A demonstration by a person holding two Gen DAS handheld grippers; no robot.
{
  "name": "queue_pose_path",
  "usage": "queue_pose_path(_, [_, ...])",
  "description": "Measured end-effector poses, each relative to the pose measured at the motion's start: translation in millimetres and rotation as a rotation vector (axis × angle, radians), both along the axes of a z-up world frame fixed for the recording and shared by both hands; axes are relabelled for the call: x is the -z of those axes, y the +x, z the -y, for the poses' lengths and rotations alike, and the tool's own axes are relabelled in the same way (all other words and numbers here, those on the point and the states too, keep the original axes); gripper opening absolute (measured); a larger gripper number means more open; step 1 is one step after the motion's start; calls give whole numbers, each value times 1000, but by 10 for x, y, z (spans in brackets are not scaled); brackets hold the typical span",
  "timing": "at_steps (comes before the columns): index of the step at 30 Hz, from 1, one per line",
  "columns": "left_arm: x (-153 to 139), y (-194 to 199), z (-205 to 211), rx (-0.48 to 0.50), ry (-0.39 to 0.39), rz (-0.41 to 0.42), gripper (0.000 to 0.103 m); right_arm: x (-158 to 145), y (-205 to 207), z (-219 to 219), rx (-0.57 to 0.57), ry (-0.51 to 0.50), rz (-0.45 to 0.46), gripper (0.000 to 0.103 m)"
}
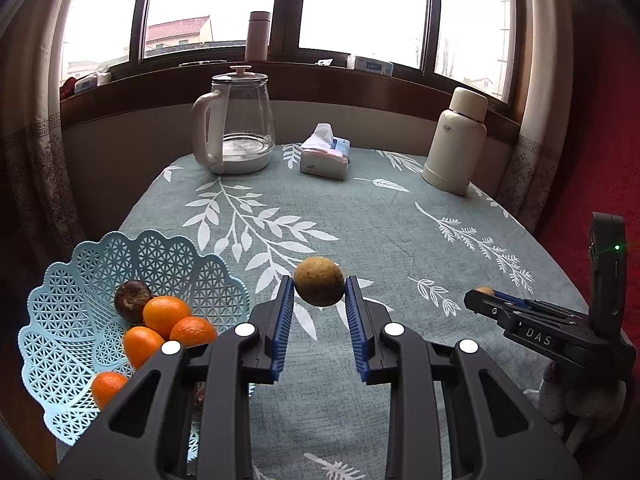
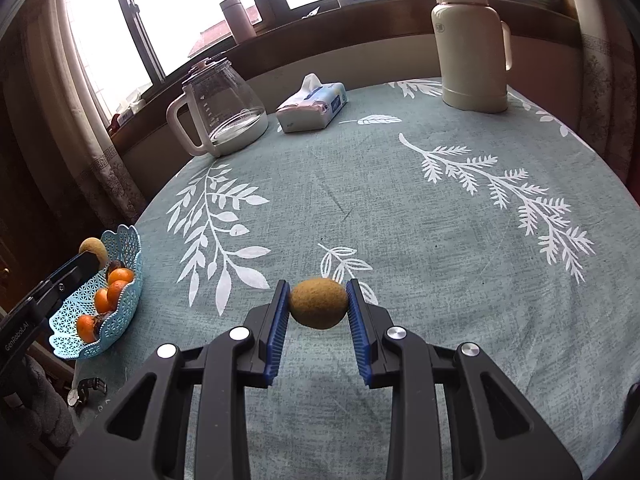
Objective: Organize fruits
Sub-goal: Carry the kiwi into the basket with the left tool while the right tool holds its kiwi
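Left gripper (image 1: 319, 294) pinches a kiwi (image 1: 319, 287) between its blue pads (image 1: 283, 320), jaws part closed on the fruit, kiwi lifted clear of the cloth (image 1: 360, 220). Right gripper (image 2: 318, 307) does the same with a second kiwi (image 2: 318, 303), pads pressing both ends, also off the cloth.

Landmark: basket (image 1: 80, 280), a light blue lattice bowl at the table's near left edge. Inside it four oranges (image 1: 166, 314) and one dark wrinkled fruit (image 1: 132, 300) touching them. Left gripper and its kiwi sit just right of the basket; from the right wrist view that kiwi (image 2: 94, 251) hangs at the basket's (image 2: 132, 240) rim, above it. Right gripper is well right of the basket, seen in the left view (image 1: 486, 294) with a sliver of kiwi (image 1: 485, 290) at its tip.

Far from the basket, by the window: glass kettle (image 1: 236, 120), tissue pack (image 1: 325, 154) right of it, cream flask (image 1: 456, 140) furthest right. Watch (image 2: 86, 392) lies on the cloth just in front of the basket
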State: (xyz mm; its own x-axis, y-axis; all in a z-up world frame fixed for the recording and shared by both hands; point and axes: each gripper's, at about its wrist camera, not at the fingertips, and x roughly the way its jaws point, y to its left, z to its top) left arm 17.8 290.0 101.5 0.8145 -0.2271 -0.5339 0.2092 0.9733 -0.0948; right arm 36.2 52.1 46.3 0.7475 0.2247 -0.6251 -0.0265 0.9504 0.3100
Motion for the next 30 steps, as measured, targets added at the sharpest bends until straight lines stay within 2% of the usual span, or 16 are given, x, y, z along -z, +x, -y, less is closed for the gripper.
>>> queue_pose_path(9, [-101, -181, -654, -141, -22, 34, 27, -74, -38, -86, -24, -8, 17, 29])
queue_pose_path(15, [-25, -257, -1015, -223, -45, 24, 27, -89, -46, -180, -43, -22, 17, 29])
queue_pose_path(22, [177, -231, -1164, -254, -56, -22, 27, -98, -51, -291, -66, -40, 14, 29])
queue_pose_path(30, [235, -206, -1238, -274, -70, -32, 27, -105, -53, -398, -93, -56, 12, 29])
